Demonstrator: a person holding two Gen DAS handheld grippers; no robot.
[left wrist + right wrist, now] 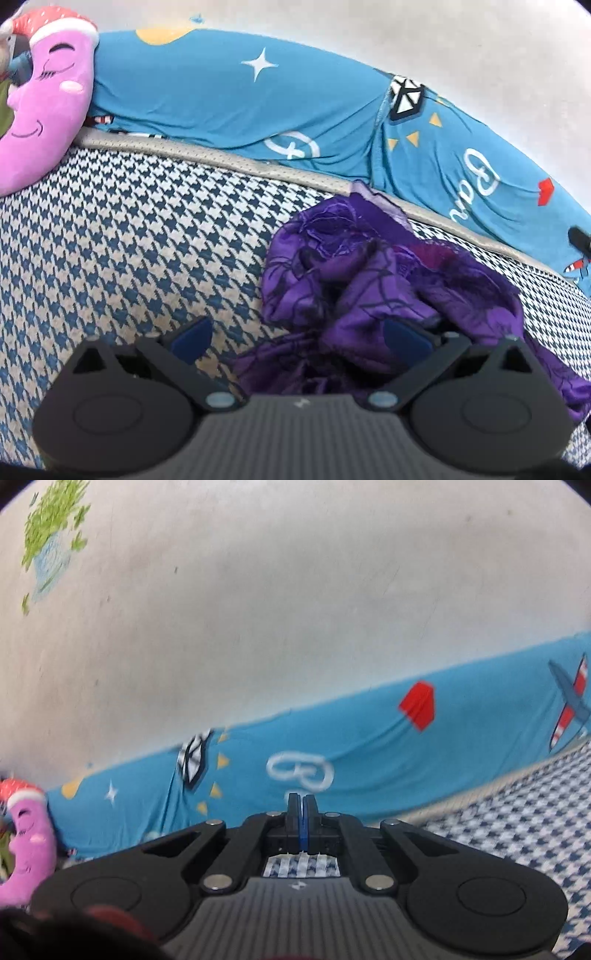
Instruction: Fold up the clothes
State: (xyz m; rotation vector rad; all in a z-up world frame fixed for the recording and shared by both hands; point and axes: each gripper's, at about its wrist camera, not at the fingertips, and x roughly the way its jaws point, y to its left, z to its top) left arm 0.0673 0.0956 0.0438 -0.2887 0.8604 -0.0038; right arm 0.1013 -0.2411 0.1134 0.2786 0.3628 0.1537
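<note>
A crumpled purple garment (pixel 373 280) with dark line patterns lies in a heap on the houndstooth bed cover (pixel 129 240), right of centre in the left wrist view. My left gripper (pixel 299 336) is open, low over the bed. Its right pad (pixel 406 338) rests against the near folds of the garment and its left pad (pixel 194 338) is over bare cover. In the right wrist view my right gripper (pixel 303 808) is shut with nothing between its fingers, held above the houndstooth cover (pixel 517 834) and facing the wall. The garment is not seen there.
A blue printed sheet (pixel 240 103) runs along the back edge of the bed against a pale wall (pixel 295 609). A pink moon-shaped plush pillow (pixel 44 107) lies at the far left. A green plant sticker (pixel 51 528) is on the wall.
</note>
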